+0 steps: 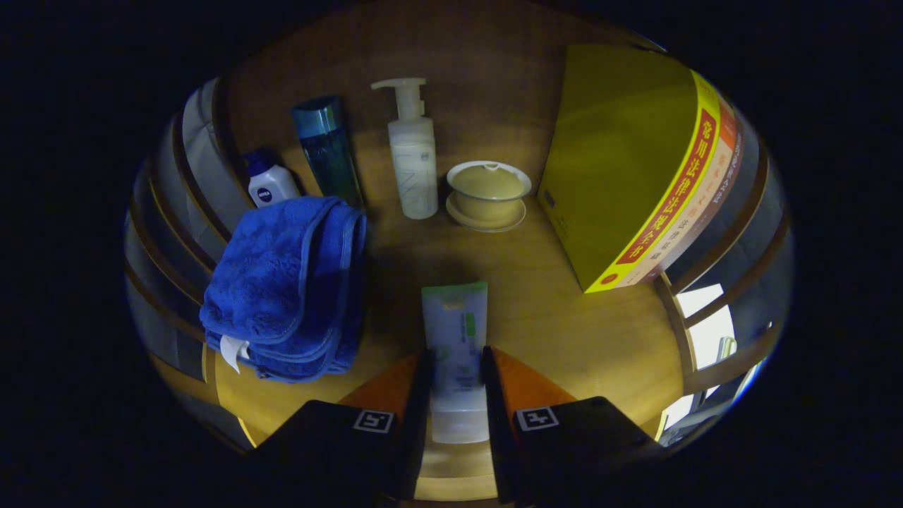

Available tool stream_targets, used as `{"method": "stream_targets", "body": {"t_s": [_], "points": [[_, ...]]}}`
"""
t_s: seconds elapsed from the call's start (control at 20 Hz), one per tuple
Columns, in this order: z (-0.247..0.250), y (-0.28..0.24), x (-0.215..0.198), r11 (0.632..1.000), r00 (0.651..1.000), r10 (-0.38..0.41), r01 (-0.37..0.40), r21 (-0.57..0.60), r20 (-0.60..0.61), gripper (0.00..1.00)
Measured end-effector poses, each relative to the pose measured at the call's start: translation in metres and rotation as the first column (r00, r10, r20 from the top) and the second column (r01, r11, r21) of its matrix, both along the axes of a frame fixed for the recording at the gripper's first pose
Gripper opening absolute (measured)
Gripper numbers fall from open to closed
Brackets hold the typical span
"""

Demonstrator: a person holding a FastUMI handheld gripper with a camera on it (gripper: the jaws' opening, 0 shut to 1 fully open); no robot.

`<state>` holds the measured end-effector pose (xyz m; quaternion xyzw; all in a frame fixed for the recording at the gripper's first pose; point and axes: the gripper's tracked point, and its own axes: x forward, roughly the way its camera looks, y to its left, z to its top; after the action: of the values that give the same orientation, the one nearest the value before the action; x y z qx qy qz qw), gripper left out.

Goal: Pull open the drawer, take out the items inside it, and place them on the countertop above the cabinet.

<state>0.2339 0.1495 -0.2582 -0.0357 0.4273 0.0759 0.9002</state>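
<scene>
The gripper (457, 384) is holding a white squeeze tube (456, 353) with a green-trimmed end — both fingers are pressing in on its lower half, so it's nearly closed, just the tube's width apart. The tube is pointing straight ahead along the fingers, over the wooden countertop (564, 331), though whether it's touching down or hanging just above is hard to call.

Looks like the placing step is underway. The bare patch directly ahead of the fingers seems like the safe landing spot. To the left, a folded blue towel (286, 286) is sitting close by, and beyond it a small white bottle with a blue cap (268, 185), a tall teal bottle (328, 152) and a white pump bottle (413, 159) are lining the back. A lidded cup on a saucer (487, 194) is sitting right of the pump, with a yellow book (624, 166) standing further right.

Best bet — the person lowering it flat, opening the fingers only once it's resting, then backing straight out so nothing gets nudged.
</scene>
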Motion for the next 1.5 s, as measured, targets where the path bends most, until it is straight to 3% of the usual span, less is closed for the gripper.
{"method": "stream_targets", "body": {"t_s": [0.1, 0.3, 0.6, 0.85, 1.1, 1.5], "points": [[0.012, -0.005, 0.001, 1.000, 0.999, -0.008, 0.008, 0.002, 0.032, 0.61], [0.035, -0.008, -0.006, 0.998, 0.996, -0.037, 0.032, 0.061, 0.085, 0.98], [0.074, -0.013, -0.023, 0.995, 0.979, -0.051, 0.032, 0.098, 0.199, 0.98], [0.122, -0.014, -0.057, 0.997, 0.949, -0.010, -0.015, 0.077, 0.314, 0.98], [0.164, -0.015, -0.110, 0.994, 0.905, -0.004, -0.041, 0.097, 0.426, 0.98], [0.179, -0.031, -0.193, 0.992, 0.857, -0.049, -0.017, 0.123, 0.514, 0.98]]}}
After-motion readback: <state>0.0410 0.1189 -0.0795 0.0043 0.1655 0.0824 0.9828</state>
